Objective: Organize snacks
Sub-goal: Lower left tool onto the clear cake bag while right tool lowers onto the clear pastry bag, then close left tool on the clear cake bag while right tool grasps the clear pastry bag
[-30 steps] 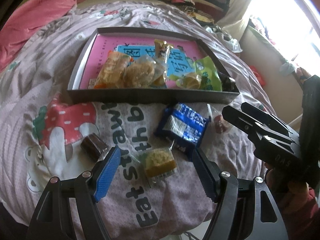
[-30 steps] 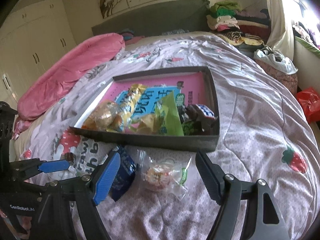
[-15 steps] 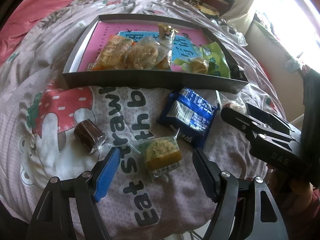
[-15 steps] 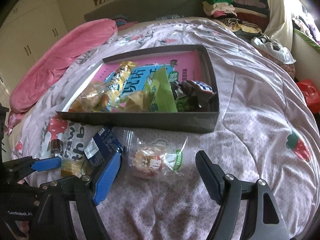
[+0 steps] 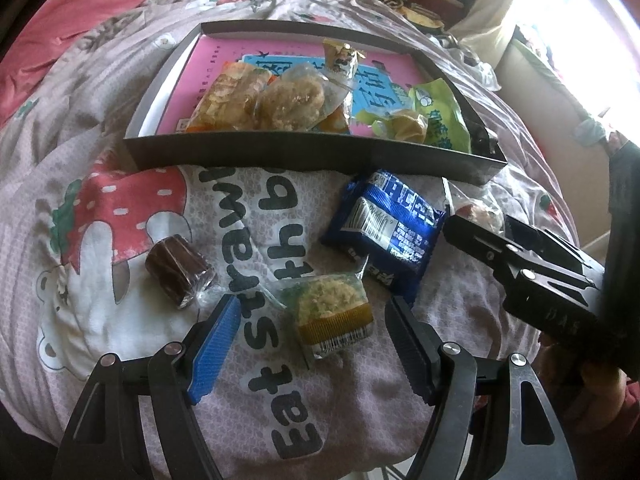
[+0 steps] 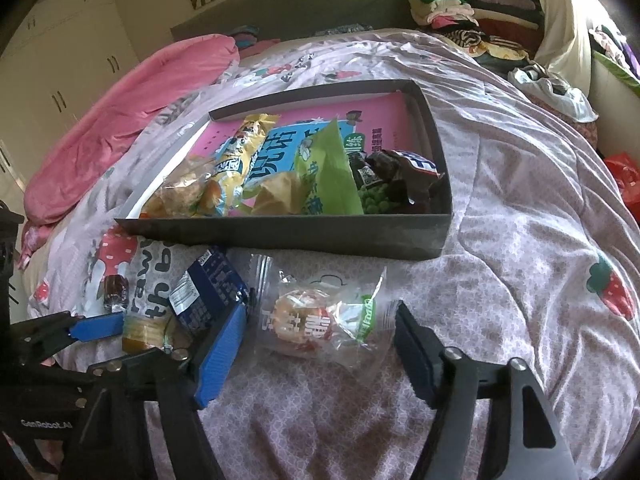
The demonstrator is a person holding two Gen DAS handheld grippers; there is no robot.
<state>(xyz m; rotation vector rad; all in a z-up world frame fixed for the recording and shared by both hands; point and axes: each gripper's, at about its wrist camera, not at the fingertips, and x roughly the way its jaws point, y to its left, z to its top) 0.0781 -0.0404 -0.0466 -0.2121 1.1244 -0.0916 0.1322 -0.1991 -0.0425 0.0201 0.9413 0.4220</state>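
The clear-wrapped pastry [image 6: 308, 326] lies on the bedspread [image 6: 520, 240] between my right gripper [image 6: 320, 348] fingers, its crinkly film spilling toward both pads. I judge it light, slippery and easily crushed, so I'd pinch across the round cake rather than the loose film. Those jaws are closing, pads not yet pressing. My left gripper [image 5: 310, 340] stands wide open around the yellow crumb cake [image 5: 332, 314], touching nothing. The tray [image 6: 280, 236] of snacks sits just beyond both sets of fingertips.
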